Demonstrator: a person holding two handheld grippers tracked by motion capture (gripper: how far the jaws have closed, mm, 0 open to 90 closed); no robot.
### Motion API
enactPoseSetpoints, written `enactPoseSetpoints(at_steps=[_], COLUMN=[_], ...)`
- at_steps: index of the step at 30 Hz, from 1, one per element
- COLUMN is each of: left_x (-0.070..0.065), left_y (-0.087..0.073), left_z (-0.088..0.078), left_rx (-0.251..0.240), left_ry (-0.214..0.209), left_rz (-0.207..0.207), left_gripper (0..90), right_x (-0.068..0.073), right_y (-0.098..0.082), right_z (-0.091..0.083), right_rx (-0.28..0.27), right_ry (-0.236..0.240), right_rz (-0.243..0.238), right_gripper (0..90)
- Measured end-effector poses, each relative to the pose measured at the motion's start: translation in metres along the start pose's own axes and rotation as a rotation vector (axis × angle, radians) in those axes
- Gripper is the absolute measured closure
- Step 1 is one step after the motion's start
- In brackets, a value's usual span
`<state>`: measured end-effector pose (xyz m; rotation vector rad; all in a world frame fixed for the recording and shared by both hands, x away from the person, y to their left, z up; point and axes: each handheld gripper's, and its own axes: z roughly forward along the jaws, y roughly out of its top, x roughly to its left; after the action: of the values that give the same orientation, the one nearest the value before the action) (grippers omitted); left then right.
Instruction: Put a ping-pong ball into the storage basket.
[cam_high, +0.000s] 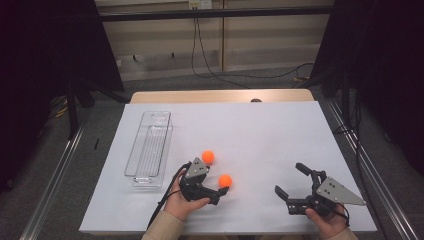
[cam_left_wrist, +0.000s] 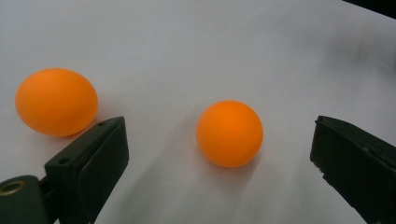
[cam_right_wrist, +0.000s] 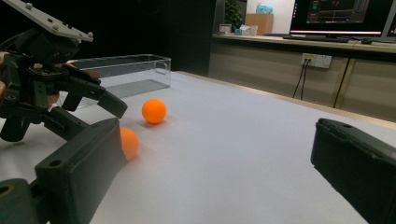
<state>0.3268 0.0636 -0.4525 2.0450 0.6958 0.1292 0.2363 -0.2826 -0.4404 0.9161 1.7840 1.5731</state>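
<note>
While you hold both grippers low over the white worktop (cam_high: 260, 130), the scene reads so:
Left gripper (cam_high: 216, 194): your jaws stand wide open and grip nothing; they flank the near ball without touching it.
Near ball (cam_high: 225, 180): orange, resting on the worktop between your left jaws, also seen in the left gripper view (cam_left_wrist: 229, 133).
Far ball (cam_high: 208, 156): orange, just beyond the left gripper and outside its jaws, at the left in the left gripper view (cam_left_wrist: 56, 102).
Right gripper (cam_high: 290, 179): at the near right, well apart from both balls; your jaws are spread wide and empty.
Clear tray (cam_high: 137, 150): long and transparent, lying at the far left of the balls.
</note>
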Motion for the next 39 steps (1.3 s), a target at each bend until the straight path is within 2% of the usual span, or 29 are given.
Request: enactPoseSetpoints(at_steps=[24,39], left_x=[-0.003,-0.004], left_y=[0.004,0.005], left_z=[0.01,0.016], left_rx=[0.04,0.075], left_ry=[-0.026,-0.033], left_rz=[-0.003,0.013], left_gripper=[13.3,20.5], right_x=[0.0,0.0], right_y=[0.0,0.0], right_z=[0.0,0.0], right_rx=[0.0,-0.001], right_ry=[-0.001,-0.002], right_rz=[0.003,0.003], right_gripper=[1.9,2.0])
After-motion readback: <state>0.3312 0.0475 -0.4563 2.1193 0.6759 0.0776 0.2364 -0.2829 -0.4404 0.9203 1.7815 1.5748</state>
